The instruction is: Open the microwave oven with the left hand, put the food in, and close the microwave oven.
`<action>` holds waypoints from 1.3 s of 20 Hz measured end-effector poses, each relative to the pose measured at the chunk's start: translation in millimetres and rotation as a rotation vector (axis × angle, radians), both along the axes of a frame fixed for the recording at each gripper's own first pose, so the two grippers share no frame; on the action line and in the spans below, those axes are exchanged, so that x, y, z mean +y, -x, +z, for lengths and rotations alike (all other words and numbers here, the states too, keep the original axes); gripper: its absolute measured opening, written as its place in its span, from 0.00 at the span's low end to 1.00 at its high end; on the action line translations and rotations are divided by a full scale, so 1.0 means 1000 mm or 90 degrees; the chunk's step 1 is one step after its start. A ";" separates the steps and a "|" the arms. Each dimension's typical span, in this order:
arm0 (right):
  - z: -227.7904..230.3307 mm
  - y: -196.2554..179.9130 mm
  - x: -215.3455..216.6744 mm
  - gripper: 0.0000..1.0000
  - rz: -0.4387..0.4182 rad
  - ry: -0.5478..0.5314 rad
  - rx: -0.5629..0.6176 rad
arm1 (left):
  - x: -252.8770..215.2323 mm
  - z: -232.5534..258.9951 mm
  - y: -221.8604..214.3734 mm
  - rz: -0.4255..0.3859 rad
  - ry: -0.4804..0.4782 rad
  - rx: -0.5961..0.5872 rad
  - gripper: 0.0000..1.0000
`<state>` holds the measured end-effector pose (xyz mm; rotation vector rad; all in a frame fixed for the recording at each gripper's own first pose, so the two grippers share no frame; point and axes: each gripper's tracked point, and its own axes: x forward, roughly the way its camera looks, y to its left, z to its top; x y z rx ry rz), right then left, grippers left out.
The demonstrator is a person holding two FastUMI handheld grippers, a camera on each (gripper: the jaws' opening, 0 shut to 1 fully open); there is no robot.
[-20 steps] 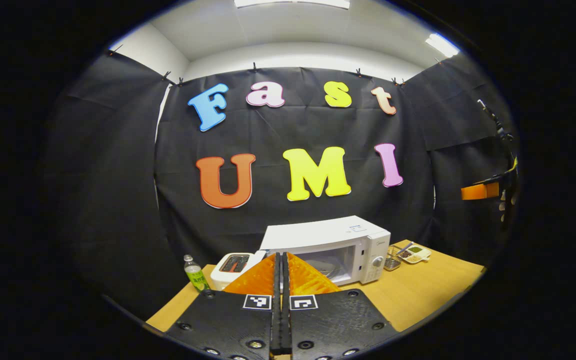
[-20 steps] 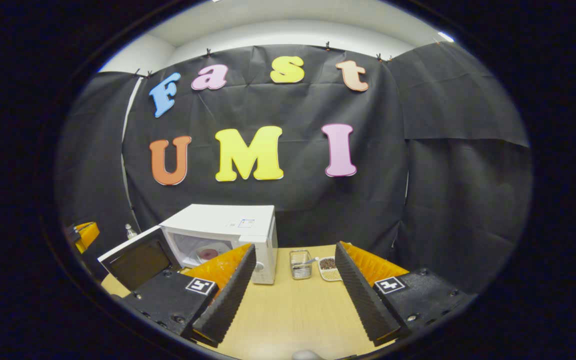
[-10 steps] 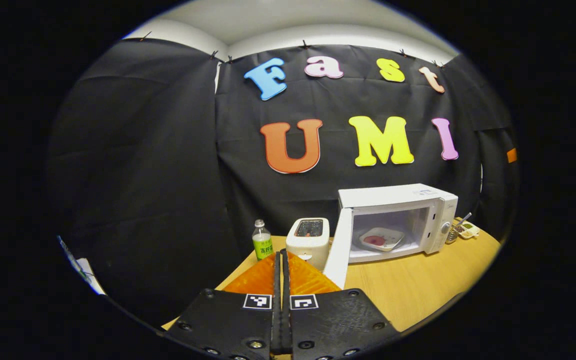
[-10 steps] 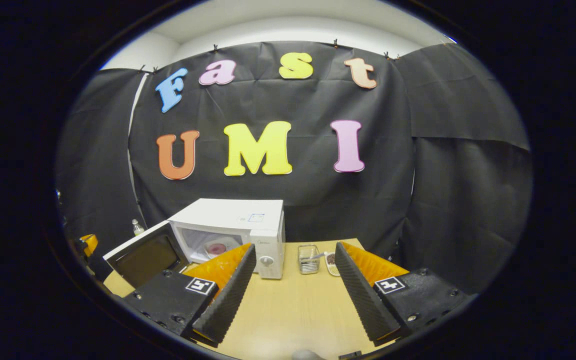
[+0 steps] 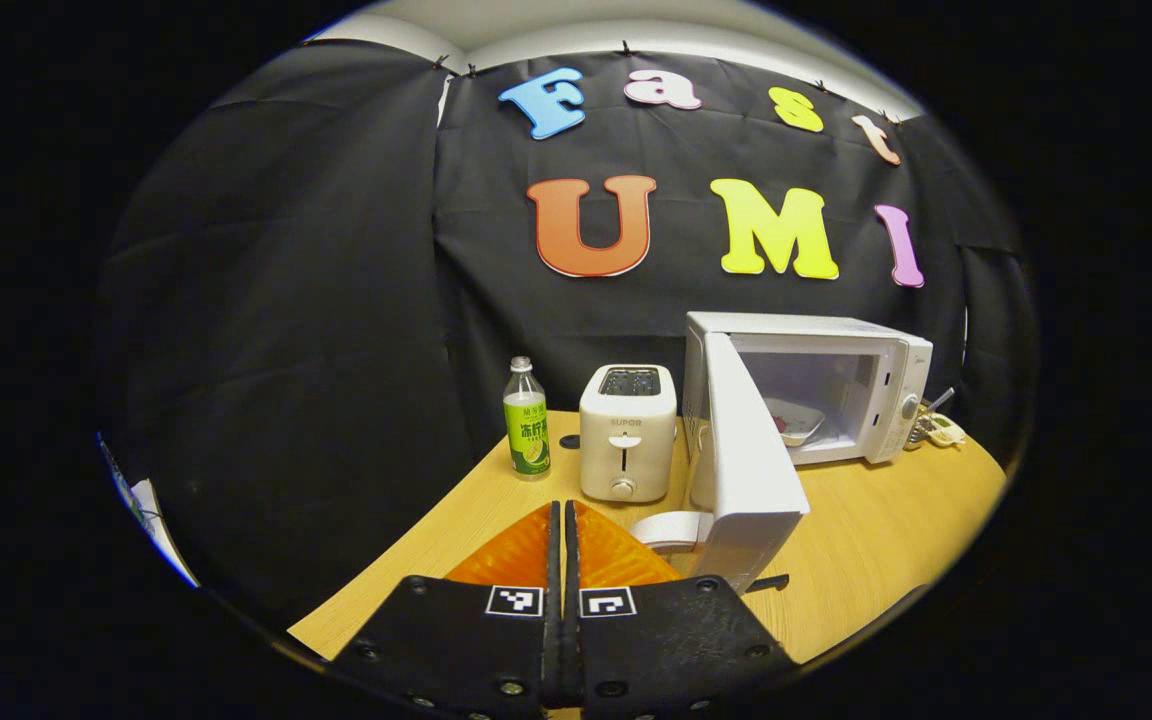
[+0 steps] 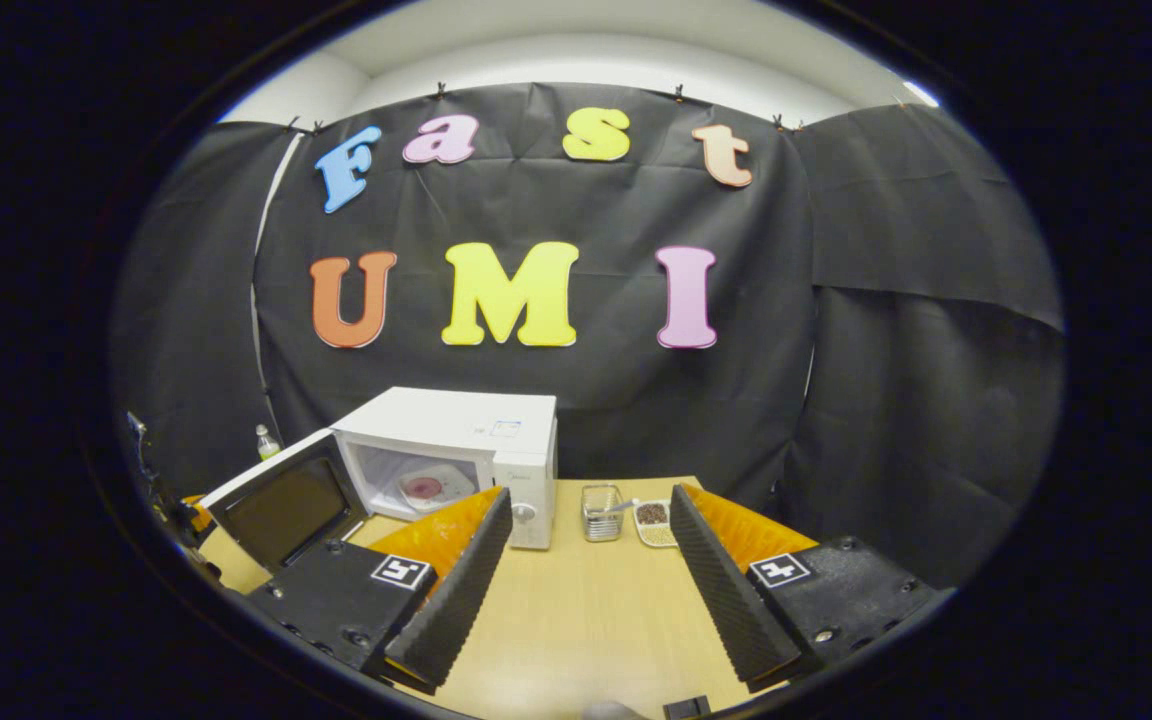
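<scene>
1. While the left gripper point(image 5: 563, 545) is being held closed on nothing, the microwave oven point(image 5: 816, 385) is being shown with its door point(image 5: 748, 460) open beside a toaster point(image 5: 627, 432) and bottle point(image 5: 526, 420).
2. With the right gripper point(image 6: 588, 560) being held wide open and empty, the food plate point(image 6: 428, 487) is being seen inside the microwave oven on the table point(image 6: 586, 620).

The tabletop point(image 5: 866, 540) at the lower middle of both views looks like pale wood laminate, smooth with a soft sheen. The microwave oven point(image 6: 456, 425) has a white painted casing, smooth and faintly glossy; its door point(image 6: 281, 510) carries a dark glossy window. Inside lies a glossy plate point(image 6: 431, 487). Left of it in the left gripper view, the toaster point(image 5: 628, 432) is cream plastic, smooth, and the bottle point(image 5: 526, 420) clear plastic with a shiny label. The basket point(image 6: 598, 512) is metal mesh. The booth wall point(image 6: 896, 380) is matt, creased black cloth. The right tool point(image 6: 586, 585) has ribbed, matt pads point(image 6: 456, 590).
</scene>
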<state>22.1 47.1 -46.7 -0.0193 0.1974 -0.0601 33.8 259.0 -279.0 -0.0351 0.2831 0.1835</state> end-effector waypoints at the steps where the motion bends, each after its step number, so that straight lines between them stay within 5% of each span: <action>1: 0.000 0.001 0.000 0.92 -0.001 0.000 0.003 | 0.000 -0.002 -0.003 -0.001 -0.001 0.002 0.00; 2: -0.001 0.002 0.002 1.00 0.001 -0.001 0.004 | -0.002 -0.003 0.000 -0.004 0.005 0.002 0.00; 3: 0.000 0.001 0.003 0.92 0.003 -0.003 0.003 | -0.007 -0.001 -0.001 -0.008 0.011 -0.001 0.00; 4: 0.001 0.001 0.005 0.92 0.006 -0.004 0.002 | -0.013 -0.002 0.000 -0.012 0.013 -0.001 0.10; 5: 0.003 0.001 0.008 0.92 0.012 -0.005 0.001 | -0.019 -0.002 0.001 -0.016 0.015 -0.001 0.10; 6: 0.003 0.000 0.011 0.92 0.016 -0.004 -0.001 | -0.026 0.000 0.002 -0.022 0.020 -0.004 0.00; 8: 0.007 -0.002 0.015 1.00 0.022 0.001 -0.005 | -0.048 0.004 0.005 -0.042 0.031 -0.015 0.00; 9: 0.009 -0.004 0.018 0.92 0.026 0.003 -0.007 | -0.061 0.006 0.005 -0.056 0.033 -0.018 0.00; 11: 0.013 -0.006 0.022 0.92 0.033 0.002 -0.009 | -0.086 0.006 0.006 -0.086 0.022 -0.014 0.00; 12: 0.013 -0.006 0.024 1.00 0.038 0.003 -0.007 | -0.097 0.009 0.005 -0.101 0.015 -0.017 0.00; 13: 0.015 -0.006 0.024 0.92 0.042 0.006 -0.006 | -0.111 0.011 0.006 -0.119 0.010 -0.018 0.00; 15: 0.017 -0.007 0.023 0.92 0.049 0.014 -0.007 | -0.139 0.016 0.002 -0.159 -0.002 -0.029 0.00; 16: 0.018 -0.009 0.022 0.92 0.050 0.016 -0.008 | -0.151 0.019 0.000 -0.177 -0.011 -0.036 0.10; 17: 0.020 -0.008 0.021 0.92 0.053 0.016 -0.009 | -0.162 0.021 -0.003 -0.194 -0.013 -0.036 0.00; 20: 0.018 -0.011 0.015 0.92 0.055 0.012 -0.006 | -0.193 0.021 -0.013 -0.230 -0.015 -0.035 0.00; 21: 0.018 -0.012 0.013 1.00 0.055 0.010 -0.006 | -0.203 0.023 -0.015 -0.241 -0.013 -0.037 0.00; 22: 0.017 -0.013 0.009 0.92 0.054 0.009 -0.003 | -0.211 0.025 -0.020 -0.250 -0.013 -0.040 0.00; 24: 0.013 -0.016 0.002 1.00 0.053 0.002 0.004 | -0.227 0.027 -0.029 -0.264 -0.015 -0.042 0.00; 25: 0.012 -0.017 -0.002 1.00 0.051 0.001 0.007 | -0.236 0.028 -0.034 -0.271 -0.013 -0.042 0.10; 26: 0.011 -0.019 -0.007 1.00 0.048 0.001 0.011 | -0.245 0.029 -0.038 -0.277 -0.010 -0.044 0.00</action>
